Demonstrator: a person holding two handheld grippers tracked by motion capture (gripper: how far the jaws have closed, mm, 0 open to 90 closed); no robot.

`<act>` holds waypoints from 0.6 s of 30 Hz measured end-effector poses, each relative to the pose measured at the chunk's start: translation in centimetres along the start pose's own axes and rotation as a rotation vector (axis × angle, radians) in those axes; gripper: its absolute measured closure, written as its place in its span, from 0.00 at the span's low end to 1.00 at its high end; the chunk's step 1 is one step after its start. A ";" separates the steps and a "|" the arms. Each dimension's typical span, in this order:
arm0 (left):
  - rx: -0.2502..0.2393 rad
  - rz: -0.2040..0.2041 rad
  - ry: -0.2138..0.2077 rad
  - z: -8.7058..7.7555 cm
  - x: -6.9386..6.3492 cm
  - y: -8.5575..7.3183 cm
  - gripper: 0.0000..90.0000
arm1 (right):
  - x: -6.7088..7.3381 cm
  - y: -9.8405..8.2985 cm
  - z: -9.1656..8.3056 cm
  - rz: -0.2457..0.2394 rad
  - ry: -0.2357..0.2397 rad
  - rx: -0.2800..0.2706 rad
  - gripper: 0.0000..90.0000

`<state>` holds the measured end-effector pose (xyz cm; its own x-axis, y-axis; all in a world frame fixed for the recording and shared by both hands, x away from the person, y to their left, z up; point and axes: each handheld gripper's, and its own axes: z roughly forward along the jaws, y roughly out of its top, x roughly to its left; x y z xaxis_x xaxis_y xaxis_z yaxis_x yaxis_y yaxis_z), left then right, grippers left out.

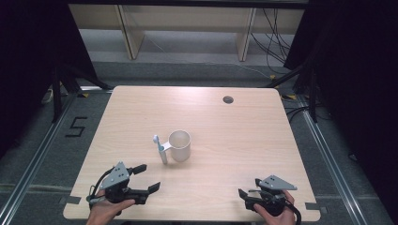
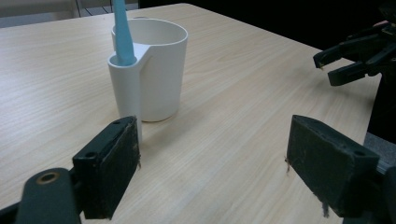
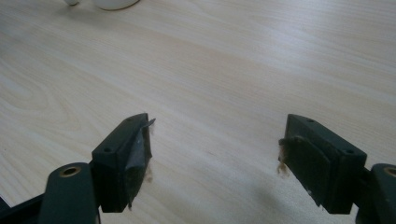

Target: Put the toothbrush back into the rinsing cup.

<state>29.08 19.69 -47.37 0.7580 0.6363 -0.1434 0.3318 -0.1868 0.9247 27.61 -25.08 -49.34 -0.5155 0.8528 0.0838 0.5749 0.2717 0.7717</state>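
Observation:
A white cup [image 1: 180, 146] stands upright near the middle of the wooden table [image 1: 234, 126]. A small holder on its left side carries a light-blue toothbrush [image 1: 159, 149], which stands upright in it. My left gripper [image 1: 150, 177] rests low at the table's front left, open, pointing at the cup and a short way from it. In the left gripper view the cup [image 2: 159, 70] and the toothbrush [image 2: 122, 32] stand just beyond the open left gripper [image 2: 212, 154], nothing between its pads. At the front right my right gripper [image 1: 248, 186] stands open over bare wood; the right gripper view confirms the right gripper [image 3: 215, 149] holds nothing.
A round cable hole [image 1: 228, 99] sits in the table's far right part. Beyond the table stands a pale wooden shelf frame [image 1: 131, 33], with cables [image 1: 274, 42] on the floor. A "5" mark [image 1: 75, 126] lies on the floor to the left.

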 end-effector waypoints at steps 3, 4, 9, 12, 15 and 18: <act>0.014 0.001 -0.005 -0.1 -0.5 -0.2 0.18 | 0.0 0.0 0.0 0.005 -0.002 -0.002 0.27; 0.015 0.000 -0.011 -0.2 -0.5 -0.2 0.18 | 0.0 0.0 0.0 0.008 -0.003 0.000 0.27; 0.023 -0.003 -0.023 -0.4 -1.1 -0.6 0.18 | 0.0 0.0 0.0 0.000 -0.005 -0.004 0.27; 0.041 0.000 -0.011 -0.7 -1.4 -0.8 0.17 | 0.0 0.0 0.0 0.001 -0.004 -0.004 0.27; 0.046 0.005 -0.009 -1.0 -1.4 -1.2 0.17 | 0.0 0.0 0.0 -0.001 -0.003 -0.003 0.27; 0.056 0.006 -0.001 -1.2 -1.5 -1.4 0.17 | 0.0 0.0 0.0 0.000 -0.006 -0.004 0.27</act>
<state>26.80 19.95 -48.02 0.7605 0.6345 -0.1381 0.3581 -0.2324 0.9043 27.62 -25.08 -49.35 -0.5118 0.8553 0.0802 0.5724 0.2699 0.7743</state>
